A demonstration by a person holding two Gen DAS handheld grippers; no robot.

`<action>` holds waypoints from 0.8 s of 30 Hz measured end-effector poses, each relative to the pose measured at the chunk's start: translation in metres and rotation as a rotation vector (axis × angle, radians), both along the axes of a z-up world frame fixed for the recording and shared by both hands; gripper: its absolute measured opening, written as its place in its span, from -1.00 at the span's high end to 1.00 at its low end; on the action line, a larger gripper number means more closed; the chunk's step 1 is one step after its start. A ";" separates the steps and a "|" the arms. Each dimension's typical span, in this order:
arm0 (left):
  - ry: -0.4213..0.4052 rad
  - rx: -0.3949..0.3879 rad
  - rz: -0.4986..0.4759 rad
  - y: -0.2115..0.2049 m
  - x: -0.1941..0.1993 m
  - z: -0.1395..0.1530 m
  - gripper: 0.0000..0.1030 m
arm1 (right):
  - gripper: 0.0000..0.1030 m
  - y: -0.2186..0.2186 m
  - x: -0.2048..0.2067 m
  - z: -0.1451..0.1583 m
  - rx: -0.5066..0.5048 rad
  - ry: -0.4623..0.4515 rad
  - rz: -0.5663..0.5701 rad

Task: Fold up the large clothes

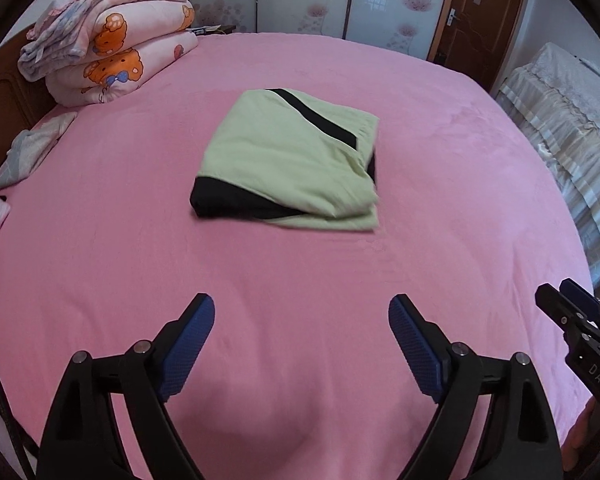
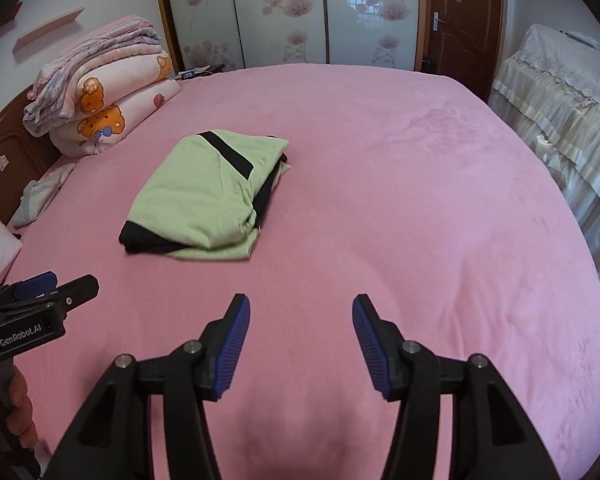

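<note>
A light green garment with black trim (image 1: 288, 160) lies folded into a compact block in the middle of the pink bed (image 1: 140, 240); in the right wrist view the garment (image 2: 204, 200) sits left of centre. My left gripper (image 1: 301, 308) hangs above the bed well short of the garment, open wide, with only pink sheet between its blue pads. My right gripper (image 2: 301, 306) is also open and holds nothing, back from the garment and to its right. Each gripper shows at the edge of the other's view, the right gripper (image 1: 568, 300) at the right and the left gripper (image 2: 60, 284) at the left.
Folded pink quilts with cartoon bears (image 1: 112, 48) are stacked at the bed's far left by the wooden headboard (image 1: 4, 108). A small grey cloth (image 1: 32, 148) lies below them. A covered piece of furniture (image 1: 572, 132) stands on the right; sliding panels and a brown door (image 2: 464, 20) are behind.
</note>
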State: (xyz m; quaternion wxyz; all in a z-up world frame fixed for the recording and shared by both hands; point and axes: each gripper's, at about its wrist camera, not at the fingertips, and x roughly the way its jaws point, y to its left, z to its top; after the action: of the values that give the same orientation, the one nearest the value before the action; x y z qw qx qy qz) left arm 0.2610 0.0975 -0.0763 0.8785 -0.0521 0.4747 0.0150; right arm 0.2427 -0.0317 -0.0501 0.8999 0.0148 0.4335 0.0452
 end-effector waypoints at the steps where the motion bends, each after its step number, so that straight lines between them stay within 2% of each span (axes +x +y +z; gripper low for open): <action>1: -0.006 0.007 0.000 -0.006 -0.014 0.001 -0.75 | -0.09 -0.005 -0.014 0.000 -0.005 -0.003 -0.004; 5: -0.042 0.019 -0.017 -0.034 -0.077 0.006 -0.75 | -0.10 -0.026 -0.069 0.001 -0.008 -0.011 -0.016; 11: -0.057 0.042 -0.048 -0.077 -0.146 0.015 -0.76 | -0.11 -0.054 -0.142 0.003 -0.011 -0.016 -0.059; 16: -0.095 0.054 -0.068 -0.102 -0.185 0.029 -0.77 | -0.29 -0.068 -0.185 0.012 -0.038 -0.041 -0.095; 24: -0.082 0.019 -0.027 -0.109 -0.219 0.035 -0.77 | -0.31 -0.073 -0.223 0.029 -0.056 -0.083 -0.085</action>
State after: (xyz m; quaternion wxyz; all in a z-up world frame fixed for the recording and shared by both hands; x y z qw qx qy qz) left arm 0.0416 -0.0113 -0.0414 0.8979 -0.0380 0.4386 0.0054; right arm 0.0196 -0.1050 -0.0210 0.9182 0.0061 0.3961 -0.0047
